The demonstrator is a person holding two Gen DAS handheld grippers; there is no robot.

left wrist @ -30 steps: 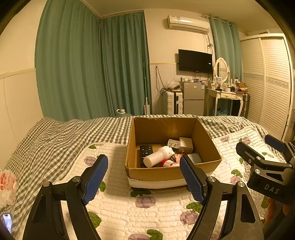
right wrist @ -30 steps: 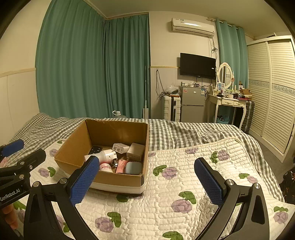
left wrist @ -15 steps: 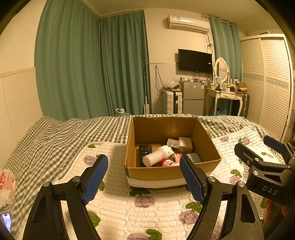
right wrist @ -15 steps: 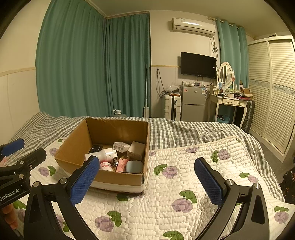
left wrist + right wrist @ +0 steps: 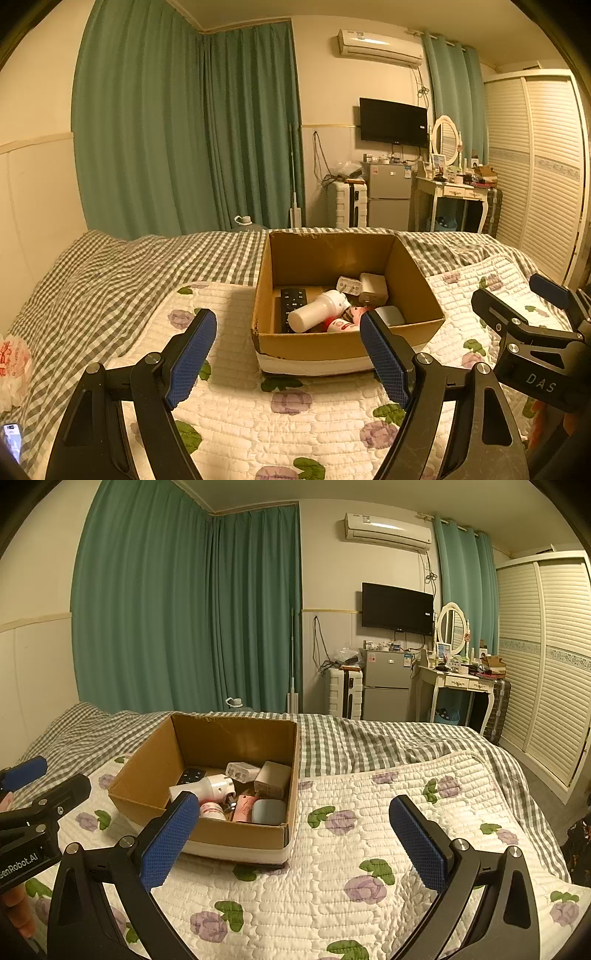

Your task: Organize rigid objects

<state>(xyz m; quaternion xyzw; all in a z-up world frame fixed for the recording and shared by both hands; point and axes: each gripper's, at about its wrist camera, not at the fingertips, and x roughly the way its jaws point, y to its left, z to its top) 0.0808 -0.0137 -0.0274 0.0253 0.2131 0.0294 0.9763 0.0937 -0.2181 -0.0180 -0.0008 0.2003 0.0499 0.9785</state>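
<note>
An open cardboard box (image 5: 347,343) sits on the quilted bed. It also shows in the right wrist view (image 5: 147,771). Inside lie a black remote (image 5: 291,302), a white bottle (image 5: 317,312), a white plug adapter (image 5: 242,770), a beige charger block (image 5: 272,779), a red-and-white jar (image 5: 212,809), a pink item (image 5: 243,808) and a pale blue case (image 5: 269,810). My left gripper (image 5: 288,352) is open and empty, just in front of the box. My right gripper (image 5: 295,840) is open and empty, to the right of the box's near corner.
The flowered quilt (image 5: 369,849) lies over a checked bedspread (image 5: 110,273). A plastic bag (image 5: 13,363) lies at the bed's left edge. Beyond the bed stand a small fridge (image 5: 384,686), a dressing table (image 5: 458,686) and a slatted wardrobe (image 5: 546,664).
Both grippers have risen or tilted slightly, so the box sits a little lower in view. Both stay open and empty. Nothing in the box has moved.
</note>
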